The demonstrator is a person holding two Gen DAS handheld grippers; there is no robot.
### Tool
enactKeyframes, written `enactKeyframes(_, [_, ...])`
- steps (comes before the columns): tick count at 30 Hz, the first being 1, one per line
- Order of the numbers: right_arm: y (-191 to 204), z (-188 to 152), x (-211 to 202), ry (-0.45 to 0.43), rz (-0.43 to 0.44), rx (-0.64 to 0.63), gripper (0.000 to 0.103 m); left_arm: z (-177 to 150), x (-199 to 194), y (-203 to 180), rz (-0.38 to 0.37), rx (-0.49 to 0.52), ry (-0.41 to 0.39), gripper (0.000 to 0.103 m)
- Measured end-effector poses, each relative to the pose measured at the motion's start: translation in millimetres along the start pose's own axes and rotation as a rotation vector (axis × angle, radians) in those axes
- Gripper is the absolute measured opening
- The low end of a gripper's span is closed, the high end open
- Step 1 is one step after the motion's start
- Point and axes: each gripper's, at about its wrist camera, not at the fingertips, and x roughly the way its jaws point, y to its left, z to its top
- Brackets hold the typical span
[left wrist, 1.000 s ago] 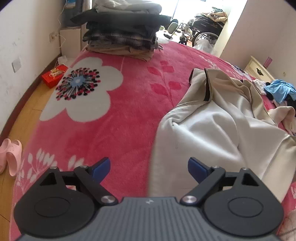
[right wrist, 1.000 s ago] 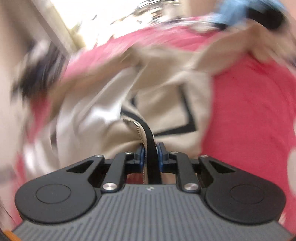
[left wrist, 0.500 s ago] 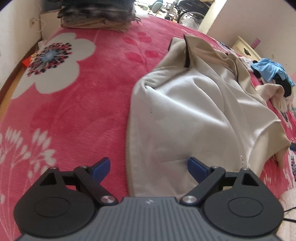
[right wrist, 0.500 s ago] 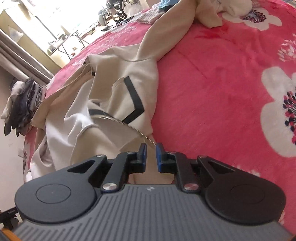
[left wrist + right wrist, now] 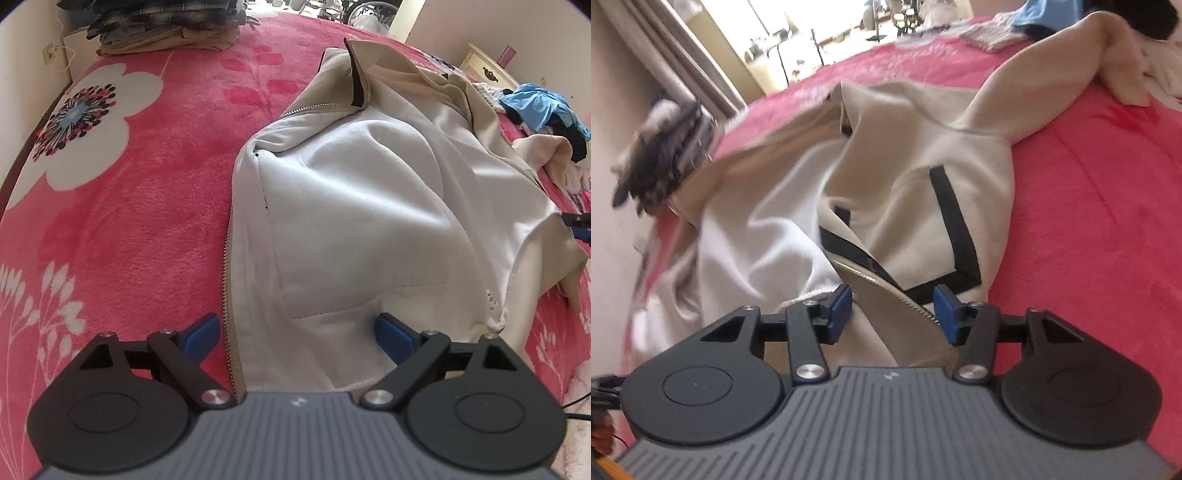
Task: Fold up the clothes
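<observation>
The left gripper [image 5: 295, 334] is hovering with its jaws spread wide over the bottom hem of the cream jacket [image 5: 369, 206], one blue pad sitting just outside the zipper [image 5: 227, 273] edge and the other over the pale lining; whether the pads are touching cloth is hard to tell. The right gripper [image 5: 892, 308] is also standing apart, straddling the other zipper edge and gripping nothing. Its own body is hiding the jacket's nearest corner.

The jacket is lying open, lining up, on the pink flowered blanket [image 5: 129, 192] covering the bed, with one sleeve [image 5: 1045, 96] stretching away toward a heap of loose clothes [image 5: 539, 110] that is partly cut off by the frame. A stack of folded clothes [image 5: 166, 26] is sitting at the far end, its top out of view, and is blurring badly in the right wrist view. No writing or label is showing clearly enough to read.

Bare blanket is lying open to the left of the jacket and on the far side of it in the right wrist view.
</observation>
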Motion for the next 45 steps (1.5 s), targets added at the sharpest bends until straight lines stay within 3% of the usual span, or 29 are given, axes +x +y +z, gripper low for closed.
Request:
enactKeyframes(3, [-7, -1, 7, 0.019, 0.002, 0.015, 0.036, 2, 4, 0, 0.004, -0.004, 0.008, 0.093])
enactKeyframes(4, [-9, -2, 5, 0.018, -0.007, 0.018, 0.021, 3, 5, 0, 0.007, -0.004, 0.011, 0.093])
enactKeyframes(7, [-17, -5, -5, -0.003, 0.021, 0.058, 0.004, 6, 9, -1, 0.015, -0.002, 0.02, 0.094])
enactKeyframes(12, [-23, 6, -54, -0.179, -0.069, 0.028, 0.003, 10, 11, -3, 0.031, 0.009, 0.031, 0.094])
enactKeyframes(16, [-61, 34, -105, -0.356, -0.242, 0.07, 0.003, 12, 11, -6, 0.043, 0.013, 0.035, 0.094])
enactKeyframes(19, [-104, 54, -122, -0.419, -0.384, 0.149, 0.005, 12, 11, -6, 0.047, 0.012, 0.035, 0.094])
enactKeyframes(21, [-131, 61, -118, -0.393, -0.463, 0.233, 0.01, 12, 11, -7, 0.048, 0.01, 0.035, 0.094])
enactKeyframes(22, [-141, 60, -115, -0.376, -0.48, 0.295, 0.017, 12, 11, -7, 0.049, 0.009, 0.034, 0.094])
enactKeyframes(26, [-139, 39, -112, -0.416, -0.37, 0.439, 0.031, 10, 9, -4, 0.038, 0.003, 0.037, 0.094])
enactKeyframes(29, [-96, 23, -109, -0.422, -0.28, 0.387, 0.04, 8, 7, -2, 0.02, -0.001, 0.038, 0.094])
enactKeyframes(32, [-37, 16, -99, -0.366, -0.117, 0.282, 0.043, 5, 4, 1, -0.01, -0.011, 0.033, 0.093])
enactKeyframes(40, [161, -6, -6, 0.08, 0.362, -0.099, 0.065, -16, -5, -17, -0.149, 0.052, -0.025, 0.088])
enactKeyframes(45, [264, -30, 60, 0.289, 0.446, -0.273, 0.066, -31, -11, -32, -0.235, 0.108, -0.066, 0.089])
